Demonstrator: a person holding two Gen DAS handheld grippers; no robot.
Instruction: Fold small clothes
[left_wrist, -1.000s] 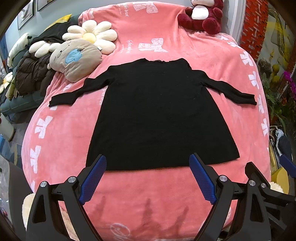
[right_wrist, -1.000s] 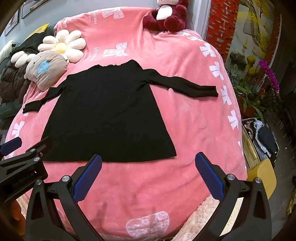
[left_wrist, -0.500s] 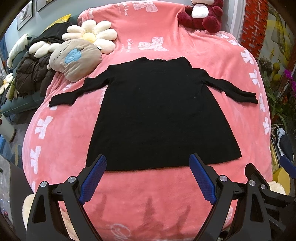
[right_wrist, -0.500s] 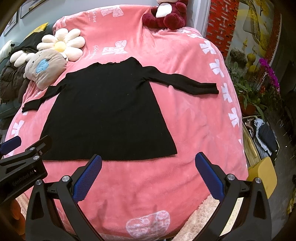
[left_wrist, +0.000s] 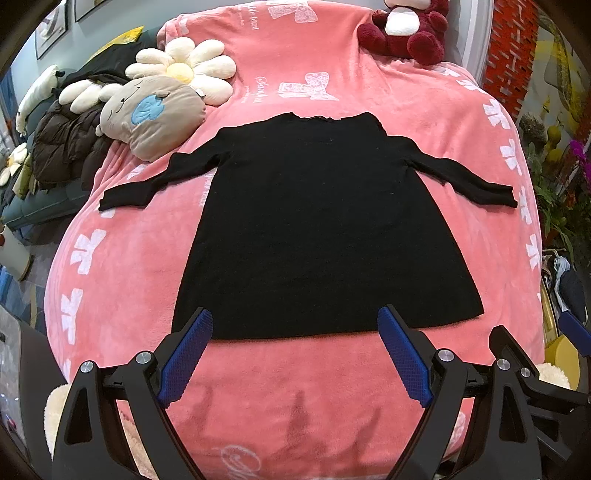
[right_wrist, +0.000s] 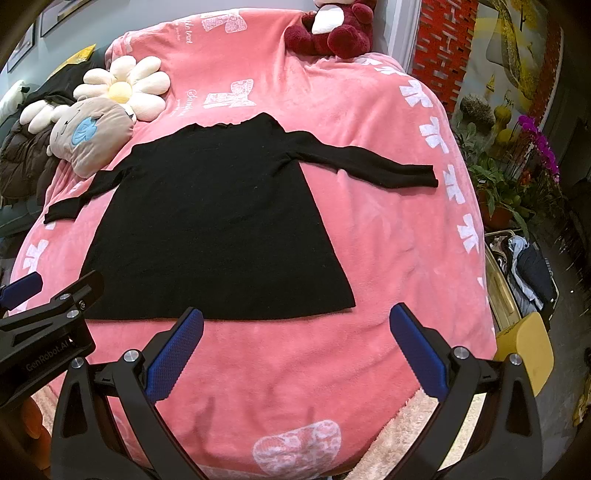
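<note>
Both grippers hover spread wide over the near hem.
Left gripper (left_wrist: 295, 354) and right gripper (right_wrist: 297, 350) hold nothing; the black dress (left_wrist: 325, 229) lies flat on the pink blanket (left_wrist: 295, 387); a yellow basket (right_wrist: 524, 332) of clothes is half cut off.

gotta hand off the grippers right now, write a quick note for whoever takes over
Left gripper: open, empty, hovering just short of the hem.
Right gripper: open, empty, near the hem's right corner.
Black long-sleeved dress: laid flat on the pink bow-print blanket, neckline away from you, both sleeves spread out to the sides.
Daisy cushion, grey plush cushion and dark red teddy bear sit beyond the neckline, clear of the dress.
Done: dress spread out.
Left: every fold; sleeves in first is probably easiest.
</note>
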